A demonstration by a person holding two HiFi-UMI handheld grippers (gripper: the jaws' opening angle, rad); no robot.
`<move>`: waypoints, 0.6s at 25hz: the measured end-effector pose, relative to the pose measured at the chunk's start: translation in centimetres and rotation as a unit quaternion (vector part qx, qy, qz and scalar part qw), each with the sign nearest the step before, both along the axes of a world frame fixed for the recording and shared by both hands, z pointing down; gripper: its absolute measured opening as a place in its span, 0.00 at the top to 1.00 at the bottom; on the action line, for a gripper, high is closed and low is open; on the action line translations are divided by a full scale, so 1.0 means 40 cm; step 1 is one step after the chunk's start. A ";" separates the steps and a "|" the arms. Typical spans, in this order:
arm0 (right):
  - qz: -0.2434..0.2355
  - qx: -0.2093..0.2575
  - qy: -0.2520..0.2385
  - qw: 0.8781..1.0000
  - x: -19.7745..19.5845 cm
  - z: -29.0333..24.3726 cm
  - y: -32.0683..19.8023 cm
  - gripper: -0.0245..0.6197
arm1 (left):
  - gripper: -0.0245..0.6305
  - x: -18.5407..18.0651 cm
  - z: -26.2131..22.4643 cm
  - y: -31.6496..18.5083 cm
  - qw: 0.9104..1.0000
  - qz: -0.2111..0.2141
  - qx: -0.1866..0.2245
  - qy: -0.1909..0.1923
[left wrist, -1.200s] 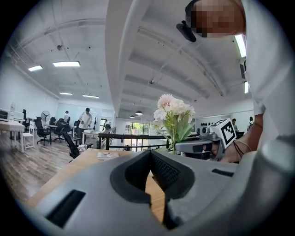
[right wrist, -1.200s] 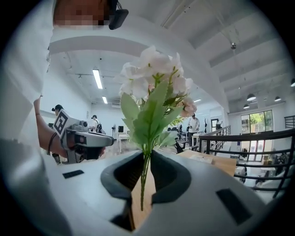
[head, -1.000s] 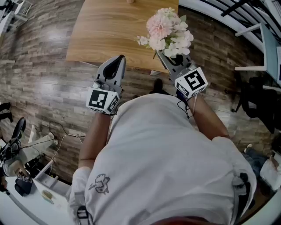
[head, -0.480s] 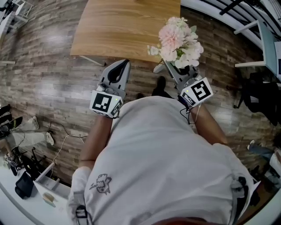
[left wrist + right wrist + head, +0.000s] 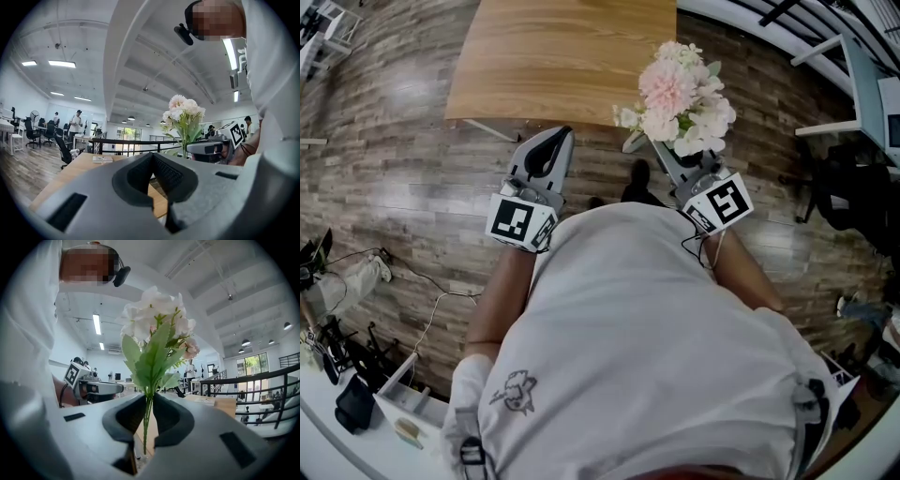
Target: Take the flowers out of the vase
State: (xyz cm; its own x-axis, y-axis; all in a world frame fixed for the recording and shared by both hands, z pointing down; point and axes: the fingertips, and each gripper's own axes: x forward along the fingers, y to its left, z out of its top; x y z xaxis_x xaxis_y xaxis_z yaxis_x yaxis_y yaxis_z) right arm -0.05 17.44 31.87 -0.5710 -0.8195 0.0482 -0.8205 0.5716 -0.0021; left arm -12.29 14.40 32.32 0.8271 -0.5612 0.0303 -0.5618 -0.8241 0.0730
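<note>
Holding the flowers (image 5: 680, 89), already out; no vase in sight.
Right gripper (image 5: 664, 155) pinches the thin stems at upper right; left gripper (image 5: 546, 148) is closed, empty. Next, I think, lay them gently on the wooden table (image 5: 553, 56) at upper centre, above the plank floor (image 5: 394, 169) of an open office.

Support 1: a wooden table (image 5: 553, 66) with a light-brown top and lengthwise grain, standing on pale angled legs (image 5: 490, 130) at its near edge. One thin, flat, booklet-like item (image 5: 102, 159) lies on the top.

Support 2: the floor (image 5: 403, 178), glossy, in a grey-brown plank pattern. On it are the table, a dark shoe (image 5: 638, 180) just off the table's near edge, loose cables (image 5: 441, 295) at the lower left of the head view, and a black office chair (image 5: 64, 151) beside the table.
</note>
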 end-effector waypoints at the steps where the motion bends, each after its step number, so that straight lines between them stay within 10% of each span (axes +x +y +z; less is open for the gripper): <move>1: 0.001 0.001 -0.001 1.000 0.003 -0.001 0.002 0.88 | 0.96 0.002 -0.002 0.001 1.000 0.000 0.001 0.000; 15: 0.007 0.005 0.005 1.000 0.027 -0.009 -0.019 0.88 | 0.96 0.009 0.019 -0.022 1.000 -0.001 0.000 -0.008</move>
State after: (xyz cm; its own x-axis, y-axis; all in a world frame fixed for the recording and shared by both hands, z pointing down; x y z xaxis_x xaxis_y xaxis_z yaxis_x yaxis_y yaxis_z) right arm 1.04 16.69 31.49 -0.5592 -0.8278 0.0455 -0.8283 0.5602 0.0122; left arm -11.95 13.52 33.09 0.8256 -0.5626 0.0434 -0.5642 -0.8231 0.0651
